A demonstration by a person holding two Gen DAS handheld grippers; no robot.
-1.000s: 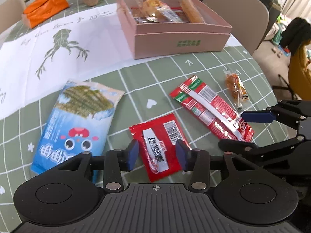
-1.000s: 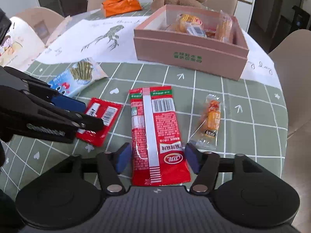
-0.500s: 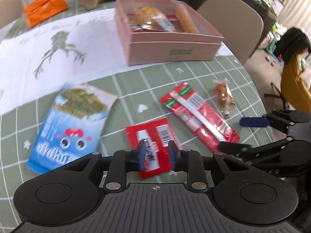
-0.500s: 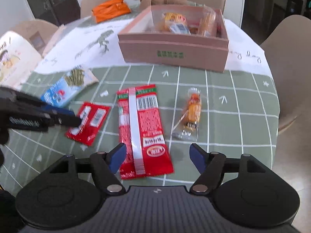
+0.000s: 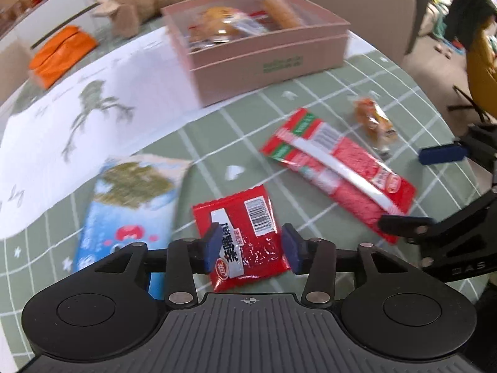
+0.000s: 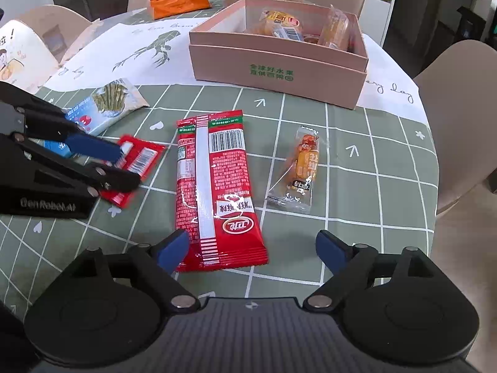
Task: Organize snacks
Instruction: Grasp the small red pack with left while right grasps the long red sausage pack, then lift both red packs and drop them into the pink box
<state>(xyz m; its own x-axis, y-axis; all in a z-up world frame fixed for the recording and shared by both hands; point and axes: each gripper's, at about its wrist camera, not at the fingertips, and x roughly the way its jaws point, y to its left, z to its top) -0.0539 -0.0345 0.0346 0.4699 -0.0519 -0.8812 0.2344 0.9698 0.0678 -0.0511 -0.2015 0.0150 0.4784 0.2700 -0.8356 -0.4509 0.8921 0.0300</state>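
A small red packet [image 5: 245, 227] lies flat on the green checked tablecloth between the fingers of my left gripper [image 5: 251, 247]. Its jaws are opening and the pads do not press on the packet. A long red packet [image 6: 217, 186] lies with its near end between the fingers of my right gripper [image 6: 251, 248], whose jaws are opening wide. To its right sits a clear-wrapped orange snack [image 6: 303, 168]. A blue seaweed packet [image 5: 124, 205] lies at the left. The pink box [image 6: 279, 68] behind holds several snacks.
A white sheet with a dinosaur drawing [image 5: 93, 108] covers the table's far left. An orange pouch [image 5: 62, 52] and a plush toy [image 5: 139, 3] lie beyond it. Beige chairs [image 6: 459, 93] stand around the round table, whose edge curves close on the right.
My left jaws closed in on the small red packet, then spread apart again; the packet now lies turned a little. My right jaws have widened over the long red packet.
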